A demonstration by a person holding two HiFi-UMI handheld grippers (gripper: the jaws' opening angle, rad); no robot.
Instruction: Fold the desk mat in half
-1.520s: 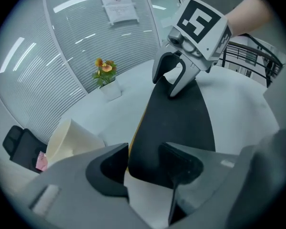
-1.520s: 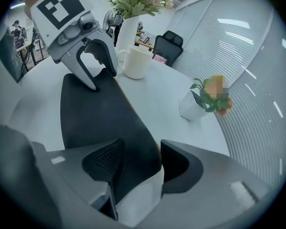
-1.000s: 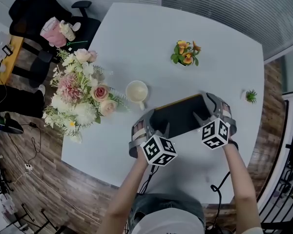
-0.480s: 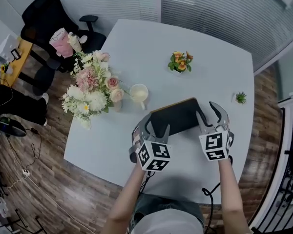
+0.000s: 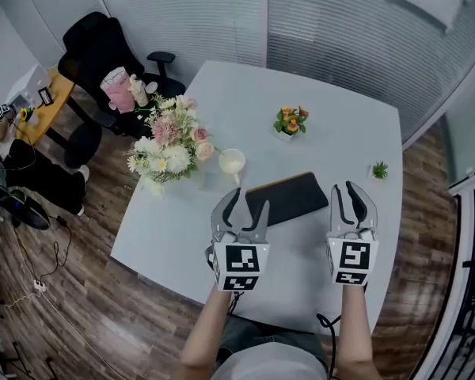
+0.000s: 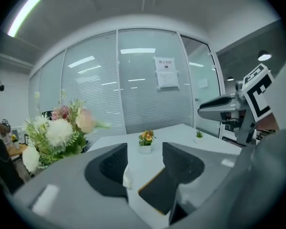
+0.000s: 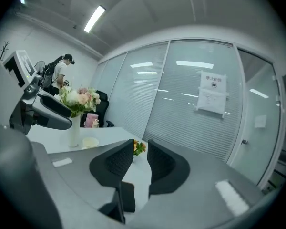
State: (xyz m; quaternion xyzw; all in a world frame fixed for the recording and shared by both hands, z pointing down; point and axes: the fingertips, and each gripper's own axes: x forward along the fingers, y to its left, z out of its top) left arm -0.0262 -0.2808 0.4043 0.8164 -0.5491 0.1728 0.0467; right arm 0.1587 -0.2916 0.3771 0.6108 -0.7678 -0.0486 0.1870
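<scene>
Since neither gripper has hold of anything, what counts is how the dark rectangular desk mat (image 5: 294, 198) lies from each pair of jaws. Furthest left on the white surface (image 5: 332, 101) stand a bouquet of pink and white flowers (image 5: 168, 145) and a cream cup (image 5: 232, 161), both apart from the mat's left end.

Next comes the left gripper (image 5: 248, 201). Its jaws stand wide apart with nothing between them, and in the head view its right jaw overlaps the mat's left short edge. The left gripper view looks through the gap and down onto the mat's near left corner. So the mat is ahead of and below these jaws, not touching them.

The mat lies flat in the middle, its long axis running left to right with the right end tipped slightly away from the person. A thin tan line runs along its far long edge. By its size it seems already doubled over, though I cannot make out the layers.

The right gripper (image 5: 344, 188) sits just beside the mat's right short edge. Its jaws have just been closing to a narrow gap, and nothing is between them. Each gripper is nearer its own end of the mat. A small green potted plant (image 5: 379, 169) stands beyond, well apart.
</scene>
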